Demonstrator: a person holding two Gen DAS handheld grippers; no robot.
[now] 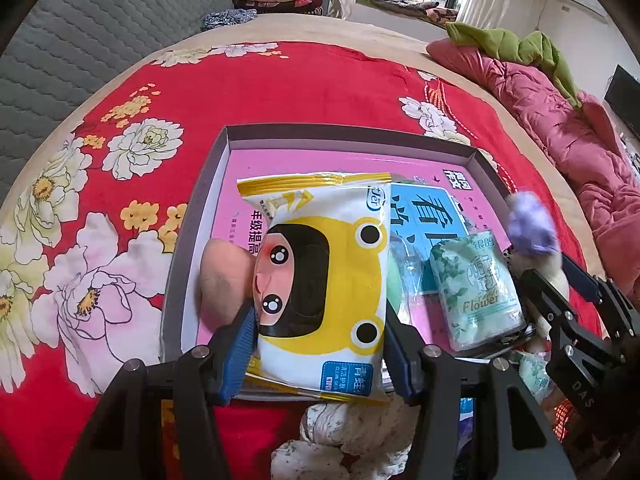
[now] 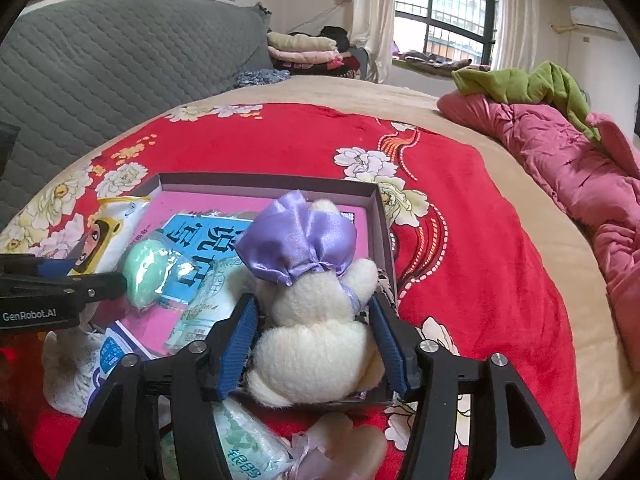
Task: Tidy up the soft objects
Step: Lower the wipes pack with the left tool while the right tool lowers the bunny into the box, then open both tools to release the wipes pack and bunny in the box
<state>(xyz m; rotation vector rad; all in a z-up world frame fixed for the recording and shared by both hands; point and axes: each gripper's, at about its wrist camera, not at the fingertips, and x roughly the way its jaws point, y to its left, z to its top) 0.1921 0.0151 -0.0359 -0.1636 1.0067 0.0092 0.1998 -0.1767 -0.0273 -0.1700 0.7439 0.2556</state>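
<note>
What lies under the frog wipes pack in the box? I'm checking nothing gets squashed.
Under the frog wipes pack lies a pink book cover lining the box; a peach soft ball peeks out beside it. Whatever is directly beneath the pack is covered.

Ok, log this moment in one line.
left tool: holding wipes pack over box | right tool: open around plush toy at box corner

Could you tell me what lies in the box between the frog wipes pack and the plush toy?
In the left wrist view, a green floral tissue pack lies between the wipes pack and plush toy.
</note>
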